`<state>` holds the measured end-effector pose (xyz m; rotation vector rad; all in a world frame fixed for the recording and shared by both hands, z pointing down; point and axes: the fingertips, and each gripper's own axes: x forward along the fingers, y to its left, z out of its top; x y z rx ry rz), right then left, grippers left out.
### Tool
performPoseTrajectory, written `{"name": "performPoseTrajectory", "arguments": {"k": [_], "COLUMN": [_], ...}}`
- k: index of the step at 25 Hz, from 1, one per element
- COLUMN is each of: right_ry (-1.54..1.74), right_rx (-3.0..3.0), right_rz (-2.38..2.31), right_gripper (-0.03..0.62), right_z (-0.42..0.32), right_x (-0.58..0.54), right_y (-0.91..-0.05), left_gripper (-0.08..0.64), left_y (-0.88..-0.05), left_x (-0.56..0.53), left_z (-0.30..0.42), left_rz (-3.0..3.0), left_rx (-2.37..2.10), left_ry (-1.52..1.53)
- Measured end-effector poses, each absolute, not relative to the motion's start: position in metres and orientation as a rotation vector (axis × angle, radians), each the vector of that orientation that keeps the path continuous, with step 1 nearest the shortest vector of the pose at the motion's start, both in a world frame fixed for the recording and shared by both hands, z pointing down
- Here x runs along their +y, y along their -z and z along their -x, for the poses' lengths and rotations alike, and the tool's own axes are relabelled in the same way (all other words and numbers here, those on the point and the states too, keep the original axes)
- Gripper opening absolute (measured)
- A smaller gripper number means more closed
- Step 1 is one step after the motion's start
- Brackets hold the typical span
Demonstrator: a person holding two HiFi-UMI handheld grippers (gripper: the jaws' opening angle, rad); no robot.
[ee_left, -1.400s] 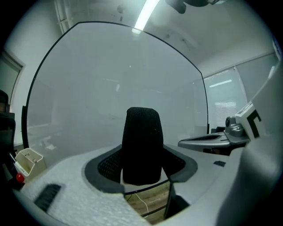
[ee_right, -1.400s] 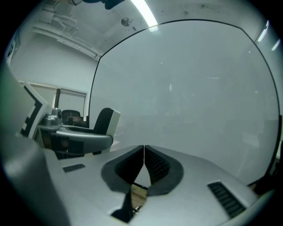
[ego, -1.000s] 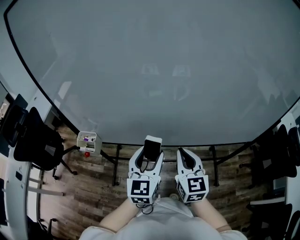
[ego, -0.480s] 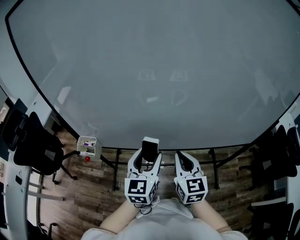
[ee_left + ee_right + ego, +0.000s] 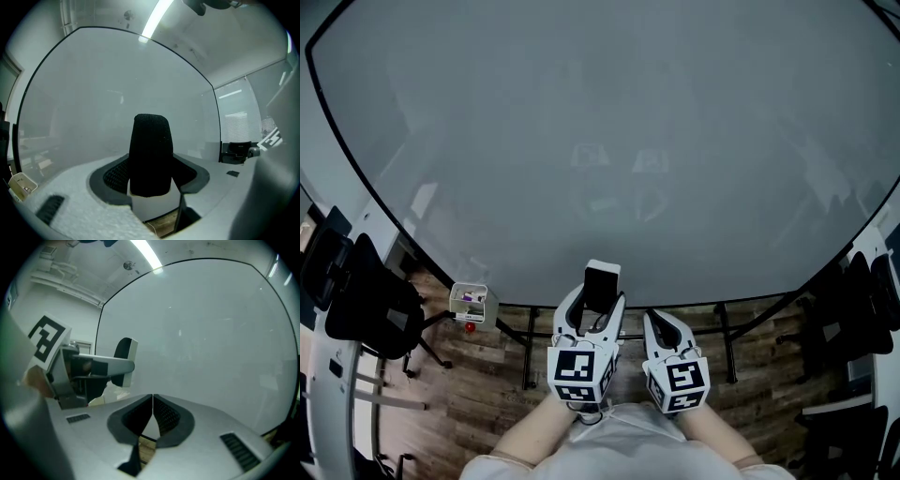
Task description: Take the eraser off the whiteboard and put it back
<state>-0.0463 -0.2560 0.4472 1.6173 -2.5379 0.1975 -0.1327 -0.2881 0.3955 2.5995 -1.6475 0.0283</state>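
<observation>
At the far left an office chair [image 5: 367,302] stands on the wooden floor [image 5: 478,394]. Just right of it, a small white box [image 5: 470,301] hangs off the lower-left edge of the whiteboard [image 5: 600,141]. Since a second ago the box has slid a little down and left in the head view, and the board's lower edge sits lower in the picture too.

Near the middle of that lower edge, the left gripper [image 5: 597,300] has its jaws spread wide and clamped on the eraser [image 5: 601,284], one jaw on each long side. The eraser stands upright between them, its black felt face turned back toward the person and its white body toward the board. A second ago its top only just crossed the board's lower edge. Now the eraser lies higher against the grey surface, and this gripper's tips stand clearly ahead of the other gripper's, where before the two were about level. No view shows whether the eraser touches the board.

Just beside it on the right, the right gripper [image 5: 660,323] is empty, its two pads pressed together, and it keeps its place below the board's lower edge. The black stand legs [image 5: 727,342] come next, and dark chairs [image 5: 862,305] stand at the right margin.
</observation>
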Motion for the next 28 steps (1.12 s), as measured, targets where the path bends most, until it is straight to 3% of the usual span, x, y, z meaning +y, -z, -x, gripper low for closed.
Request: {"name": "performPoseTrajectory", "arguments": {"k": [12, 28], "right_ry": [-0.201, -0.208], "right_rx": [-2.539, -2.553], "right_rz": [-1.612, -1.582], "right_gripper": [0.028, 0.028], "right_z": [0.035, 0.023], "right_x": [-0.267, -0.283], "right_y": [-0.448, -0.450], "left_gripper": [0.259, 0.259], "left_y": [-0.341, -0.341], "left_x": [-0.326, -0.354], "left_z": [0.123, 0.120], "left_rz": [-2.639, -2.565], "left_rx": [-1.722, -1.843], "left_ry": [0.035, 0.043]}}
